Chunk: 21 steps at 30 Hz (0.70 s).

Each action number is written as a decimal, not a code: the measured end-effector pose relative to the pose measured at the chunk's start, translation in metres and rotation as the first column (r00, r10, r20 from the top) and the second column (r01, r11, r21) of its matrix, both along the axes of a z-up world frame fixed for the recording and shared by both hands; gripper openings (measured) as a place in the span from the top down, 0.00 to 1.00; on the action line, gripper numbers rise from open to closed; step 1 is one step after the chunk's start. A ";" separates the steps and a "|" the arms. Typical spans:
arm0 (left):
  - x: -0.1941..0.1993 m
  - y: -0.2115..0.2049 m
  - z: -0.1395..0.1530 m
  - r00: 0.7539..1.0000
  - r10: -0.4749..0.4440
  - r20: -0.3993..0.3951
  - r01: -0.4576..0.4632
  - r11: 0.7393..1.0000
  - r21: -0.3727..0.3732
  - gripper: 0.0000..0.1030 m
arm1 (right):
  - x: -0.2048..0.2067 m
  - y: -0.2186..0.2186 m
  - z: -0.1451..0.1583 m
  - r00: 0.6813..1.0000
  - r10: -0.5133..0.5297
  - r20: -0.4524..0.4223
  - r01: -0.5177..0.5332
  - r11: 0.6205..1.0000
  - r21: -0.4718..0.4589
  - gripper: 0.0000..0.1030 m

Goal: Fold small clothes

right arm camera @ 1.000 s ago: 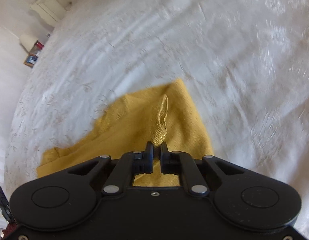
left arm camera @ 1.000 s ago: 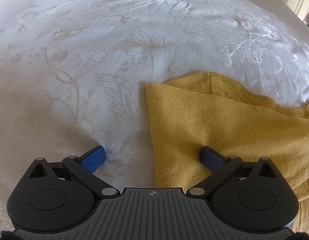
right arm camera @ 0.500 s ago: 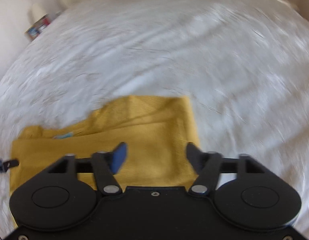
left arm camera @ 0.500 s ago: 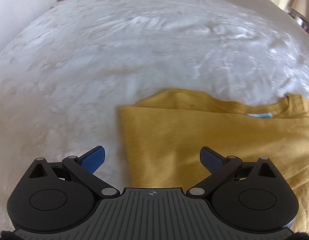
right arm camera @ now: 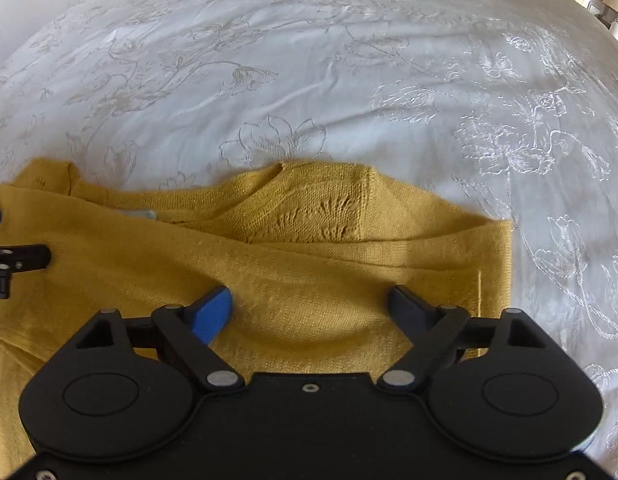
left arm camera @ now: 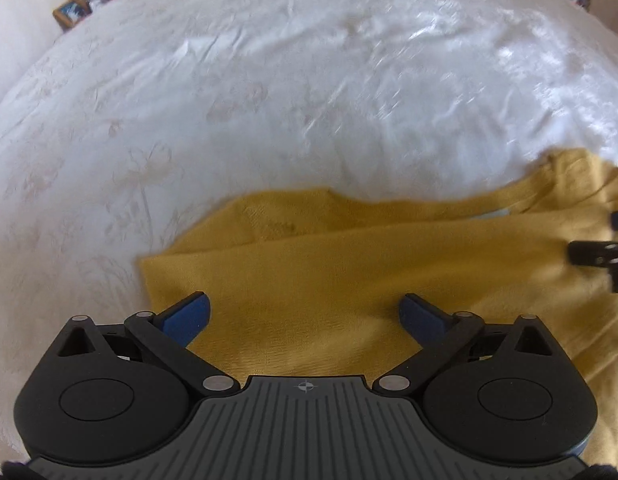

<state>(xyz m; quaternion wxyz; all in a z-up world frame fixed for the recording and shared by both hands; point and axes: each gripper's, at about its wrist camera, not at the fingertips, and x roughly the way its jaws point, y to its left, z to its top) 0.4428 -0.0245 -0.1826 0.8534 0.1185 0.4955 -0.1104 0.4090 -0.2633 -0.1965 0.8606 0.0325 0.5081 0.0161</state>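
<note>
Both grippers stood wide and empty over the yellow knit garment (right arm camera: pixel 293 280), which lay flat on the bed (right arm camera: pixel 309 80). We noted that the right gripper (right arm camera: pixel 311 304) had just been opening, its jaws parted from a pinched ridge of fabric a second earlier, with only flat cloth beneath them now. We judged one fold laid and released. The left gripper (left arm camera: pixel 305 312) had shifted from the garment's edge to above it. We observed ribbed knit, an openwork panel, and embroidered white bedding.
</note>
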 end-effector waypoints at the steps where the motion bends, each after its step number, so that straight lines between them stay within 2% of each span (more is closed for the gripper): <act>1: -0.003 -0.003 0.005 1.000 -0.012 0.008 0.012 1.000 -0.022 0.00 | -0.002 -0.001 0.001 1.000 -0.002 0.008 0.002 1.000 0.006 0.15; 5: -0.009 -0.028 0.000 0.997 -0.073 -0.019 0.071 0.995 -0.064 0.00 | -0.011 -0.006 0.009 0.999 -0.037 0.035 0.036 0.999 0.026 0.16; 9: -0.003 -0.050 -0.030 0.993 -0.094 -0.068 0.095 0.995 0.010 0.00 | -0.027 -0.015 0.027 0.994 -0.090 0.070 0.085 0.994 0.064 0.15; 11: 0.001 -0.050 -0.028 0.995 -0.059 -0.077 0.059 0.998 -0.011 0.00 | -0.039 -0.022 0.035 0.990 -0.117 0.079 0.110 0.990 0.087 0.15; 15: -0.005 -0.041 -0.013 0.996 -0.049 -0.081 0.045 0.998 -0.045 0.00 | -0.073 -0.035 0.043 0.984 -0.162 0.070 0.153 0.981 0.115 0.15; 21: -0.056 -0.006 0.007 0.993 0.000 -0.122 -0.019 0.988 -0.152 0.00 | -0.137 -0.055 0.038 0.974 -0.225 -0.014 0.224 0.963 0.150 0.13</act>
